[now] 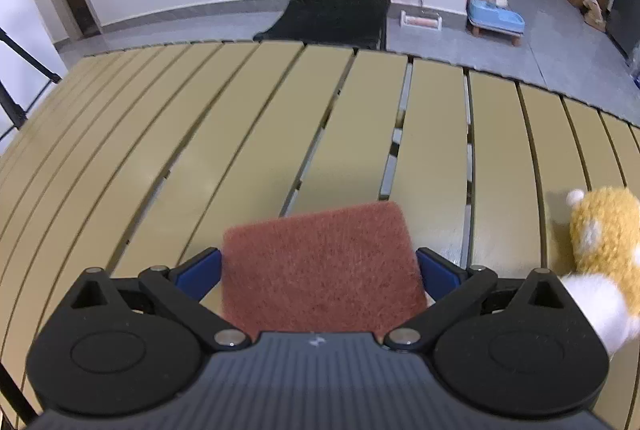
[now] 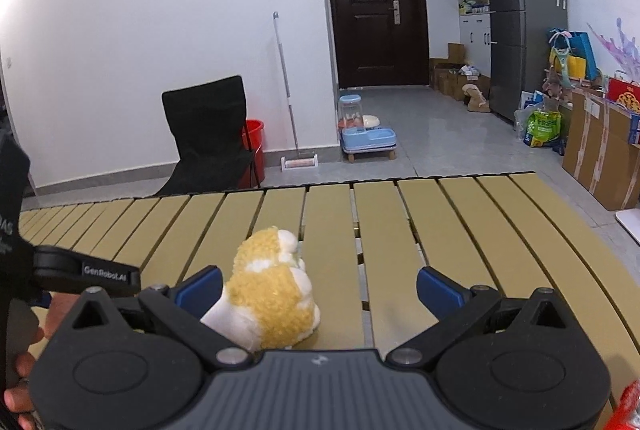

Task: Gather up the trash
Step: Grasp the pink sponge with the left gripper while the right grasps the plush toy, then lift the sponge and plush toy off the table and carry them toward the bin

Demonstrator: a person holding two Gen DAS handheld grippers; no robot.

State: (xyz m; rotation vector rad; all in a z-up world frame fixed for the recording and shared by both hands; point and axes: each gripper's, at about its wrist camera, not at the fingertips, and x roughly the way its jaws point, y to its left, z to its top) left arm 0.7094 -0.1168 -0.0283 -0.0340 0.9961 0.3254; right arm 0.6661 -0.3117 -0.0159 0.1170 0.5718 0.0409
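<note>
Even, bright indoor light; strong fisheye bending and dark corners.

A black folding chair (image 2: pixel 208 134) is seen at centre left of the right wrist view, with a red bucket (image 2: pixel 256 150) just behind it. A mop (image 2: pixel 290 98) is leaned against the white wall, right of the bucket. A blue pet feeder (image 2: pixel 366 134) is placed on the grey floor below the dark door (image 2: pixel 378 10). A grey refrigerator (image 2: pixel 524 18) is seen at upper right, and cardboard boxes (image 2: pixel 600 146) are stacked at the right edge.
</note>
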